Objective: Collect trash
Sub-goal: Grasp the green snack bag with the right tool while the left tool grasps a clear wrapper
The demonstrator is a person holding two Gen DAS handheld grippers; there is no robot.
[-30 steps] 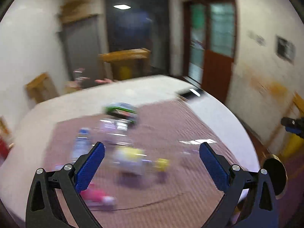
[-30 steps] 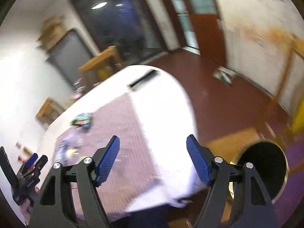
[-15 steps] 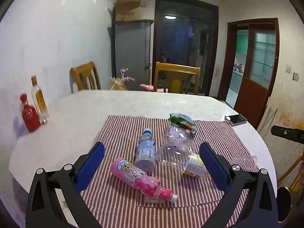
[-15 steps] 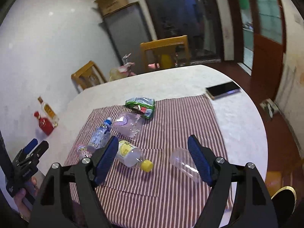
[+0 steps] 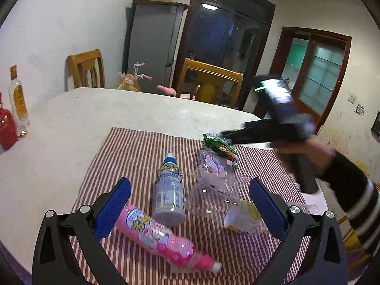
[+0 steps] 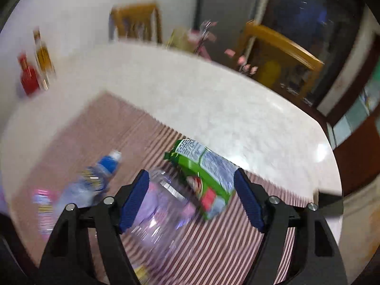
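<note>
Since half a second back, we swung our right gripper [image 6: 191,196] in over the striped cloth [image 5: 142,147], so the green snack bag [image 6: 204,166] and the clear plastic wrapper [image 6: 161,204] now sat right between its blue pads. Its jaws were closing a bit, but they stood apart and weren't pressing on anything yet. That view was pretty blurry. Our left gripper [image 5: 187,204] had shifted a little too and hung over the near end of the cloth, jaws wide apart, nothing in them. Under it lay the pink bottle [image 5: 163,239] on its side, just beside the blue-capped bottle [image 5: 169,190], which was tipped over as well. A yellow-labelled cup [image 5: 242,216] sat by the right pad, touching the crumpled wrapper. From the left camera we could see our right hand [image 5: 306,154] and striped sleeve [image 5: 356,194] above the snack bag. Two glass bottles [image 5: 14,109] stood well apart at the table [image 5: 71,118] edge.
</note>
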